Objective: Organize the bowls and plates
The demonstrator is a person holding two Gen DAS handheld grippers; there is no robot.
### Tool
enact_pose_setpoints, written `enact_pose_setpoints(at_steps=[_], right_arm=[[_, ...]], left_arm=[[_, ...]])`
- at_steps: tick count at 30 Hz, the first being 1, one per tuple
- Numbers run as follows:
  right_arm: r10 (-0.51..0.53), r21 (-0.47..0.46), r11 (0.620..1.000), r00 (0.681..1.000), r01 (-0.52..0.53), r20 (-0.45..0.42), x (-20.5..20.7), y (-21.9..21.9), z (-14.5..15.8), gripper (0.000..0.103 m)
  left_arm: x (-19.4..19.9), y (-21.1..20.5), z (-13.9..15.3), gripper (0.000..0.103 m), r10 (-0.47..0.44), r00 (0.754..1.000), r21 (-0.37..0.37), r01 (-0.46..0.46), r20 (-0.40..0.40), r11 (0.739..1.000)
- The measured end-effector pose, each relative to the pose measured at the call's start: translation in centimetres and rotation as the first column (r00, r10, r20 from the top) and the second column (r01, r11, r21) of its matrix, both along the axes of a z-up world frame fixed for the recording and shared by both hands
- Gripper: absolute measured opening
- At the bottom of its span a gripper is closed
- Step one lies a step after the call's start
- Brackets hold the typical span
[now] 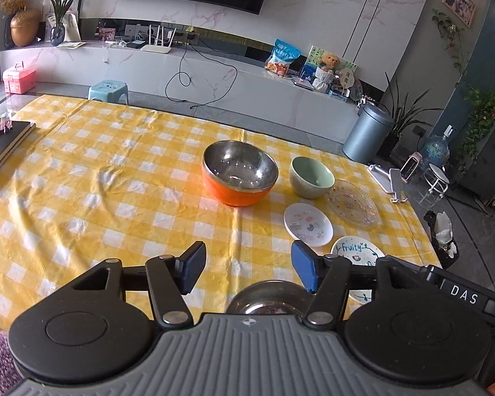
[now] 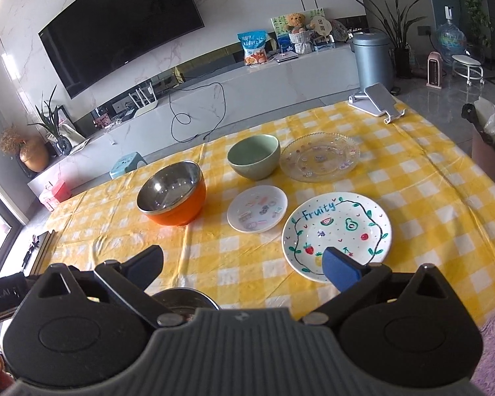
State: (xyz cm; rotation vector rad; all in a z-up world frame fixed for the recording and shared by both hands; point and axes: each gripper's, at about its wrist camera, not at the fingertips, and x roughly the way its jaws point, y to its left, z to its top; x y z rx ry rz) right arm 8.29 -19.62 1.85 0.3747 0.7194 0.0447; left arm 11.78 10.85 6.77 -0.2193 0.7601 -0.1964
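Left wrist view: left gripper [image 1: 247,265] w/ jaws parted, nothing between the pads, touching nothing; a steel bowl [image 1: 264,298] sits on the counter just under and behind the pads, near the counter's near edge, mostly hidden by the gripper body; orange bowl [image 1: 239,173] w/ steel lining is ahead toward mid-counter, well apart from the jaws; green bowl [image 1: 311,176] just beside it to the right; glass plate [image 1: 351,203] next to the green bowl toward the right edge; small white plate [image 1: 308,222] w/ stickers nearer, ahead-right of the right pad; "Fruity" plate [image 1: 356,254] partly covered by the right finger.

Right wrist view: right gripper [image 2: 244,265] w/ jaws spread wide, empty; right pad overlaps the near rim of the Fruity plate [image 2: 336,232] in the picture, can't tell if touching; steel bowl [image 2: 184,300] low between the fingers, toward the left one.

Only the right view shows the Fruity plate whole and a phone stand [image 2: 376,100] at the far right corner clearly; only the left view shows dark books [image 1: 3,145] at the left edge; yellow check cloth [image 1: 115,181] covers the counter.
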Motion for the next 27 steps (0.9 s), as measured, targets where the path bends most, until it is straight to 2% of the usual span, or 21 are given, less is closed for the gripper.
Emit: enact_pose_setpoints(at_steps=[3,9,13,18,23,27], right_arm=[[0.032,0.053,0.998,0.999,-0.030,-0.039,1.3,0.0,-0.2,0.100],[0.098,0.097,0.991,0.989,-0.087,-0.107,4.5,1.0,0.1,0.100],[0.122,0.092,0.990,0.980,-0.109,-0.154,7.0,1.9,0.2,0.100],[0.163,0.122,0.982,0.972,-0.143,-0.172,10.2,2.6,0.1,0.100],[0.180,0.102,0.982,0.959,-0.161,-0.218,14.1,3.5,-0.9,0.086],[0.198,0.141,0.976,0.947,-0.166,-0.253,17.7,3.9,-1.8,0.080]], left_arm=[[1.1,0.4,0.3,0.073,-0.021,1.000,-0.012,0.020,-0.021,1.000],[3.6,1.1,0.4,0.085,-0.069,0.996,-0.041,0.067,-0.061,0.997],[5.7,1.6,-0.1,0.086,-0.050,0.994,-0.037,0.047,-0.095,0.998],[8.7,1.9,-1.3,0.086,-0.019,0.987,-0.048,0.012,-0.159,0.999],[11.8,2.3,-3.3,0.082,-0.029,0.977,-0.093,0.010,-0.211,0.996],[14.7,2.8,-4.3,0.079,-0.013,0.972,-0.108,-0.013,-0.235,0.994]])
